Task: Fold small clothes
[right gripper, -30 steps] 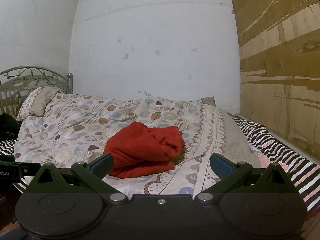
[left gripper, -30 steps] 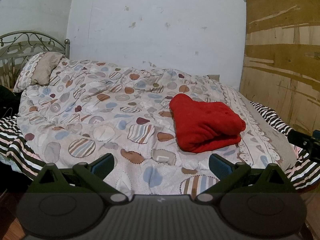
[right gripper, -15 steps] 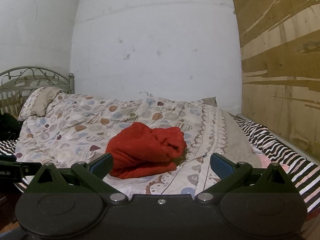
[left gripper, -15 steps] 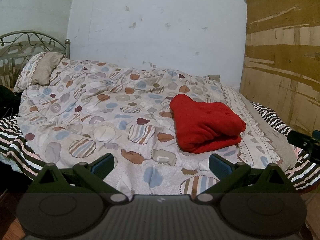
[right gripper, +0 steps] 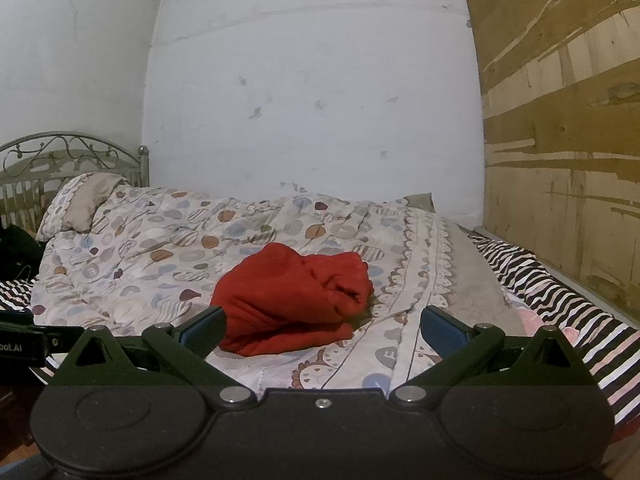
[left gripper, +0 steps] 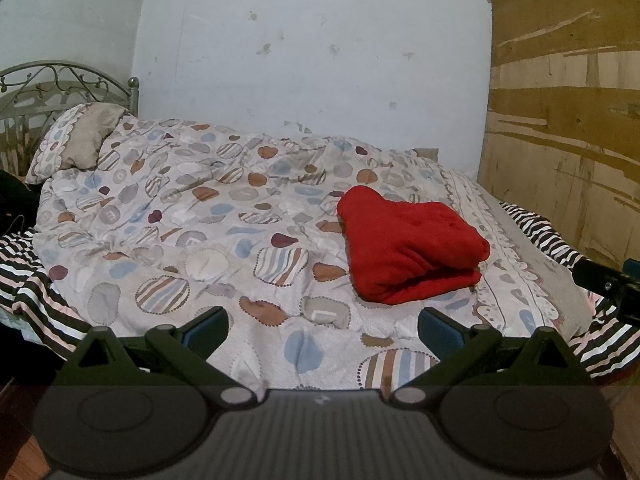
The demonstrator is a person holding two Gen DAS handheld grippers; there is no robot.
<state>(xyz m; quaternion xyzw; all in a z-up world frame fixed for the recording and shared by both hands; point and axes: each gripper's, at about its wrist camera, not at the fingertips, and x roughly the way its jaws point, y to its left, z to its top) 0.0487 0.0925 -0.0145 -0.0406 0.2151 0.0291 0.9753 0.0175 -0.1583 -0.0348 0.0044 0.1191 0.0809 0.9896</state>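
1. Now the red garment lies folded on the patterned duvet, toward the bed's right edge.
2. Left gripper: jaws wide apart, empty, near the duvet's front edge.
3. Right gripper: jaws likewise spread, gripping nothing.

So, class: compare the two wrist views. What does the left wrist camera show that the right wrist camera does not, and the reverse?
Left only: the right gripper's side at the right edge, and the red garment's neat folded edge.
Right only: the left gripper's labelled side at the left edge, and the garment's bunched end.
Both: the patterned duvet, pillow, metal headboard, and open, empty jaws.
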